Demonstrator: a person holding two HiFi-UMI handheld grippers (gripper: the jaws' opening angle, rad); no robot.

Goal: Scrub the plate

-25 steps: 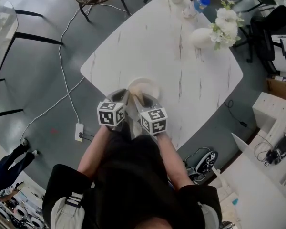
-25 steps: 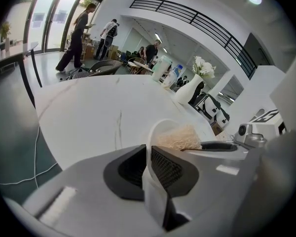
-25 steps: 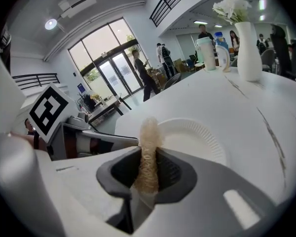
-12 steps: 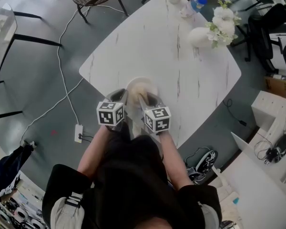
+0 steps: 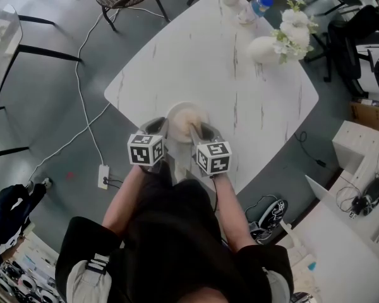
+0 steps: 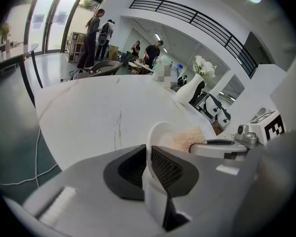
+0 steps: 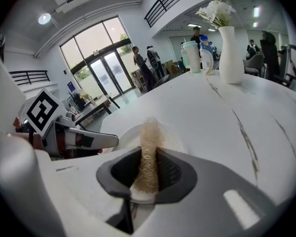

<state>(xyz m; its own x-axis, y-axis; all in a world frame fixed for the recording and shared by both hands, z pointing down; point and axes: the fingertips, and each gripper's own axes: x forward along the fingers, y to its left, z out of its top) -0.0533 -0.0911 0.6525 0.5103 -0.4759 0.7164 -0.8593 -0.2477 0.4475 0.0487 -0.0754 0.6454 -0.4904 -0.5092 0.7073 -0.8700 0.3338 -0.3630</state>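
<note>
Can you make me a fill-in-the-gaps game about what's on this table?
1. The right gripper is shut on a tan scrubber that reaches onto the ____.
2. The left gripper is shut on that dish's rim, and the dish lies on a table that is ____ with thin dark streaks.
3. The vase at the table's far end holds white ____.
Missing words: plate; white; flowers.

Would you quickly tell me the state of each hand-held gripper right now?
Left hand-held gripper: closed on the rim of the plate.
Right hand-held gripper: closed on the tan scrubbing pad.
</note>
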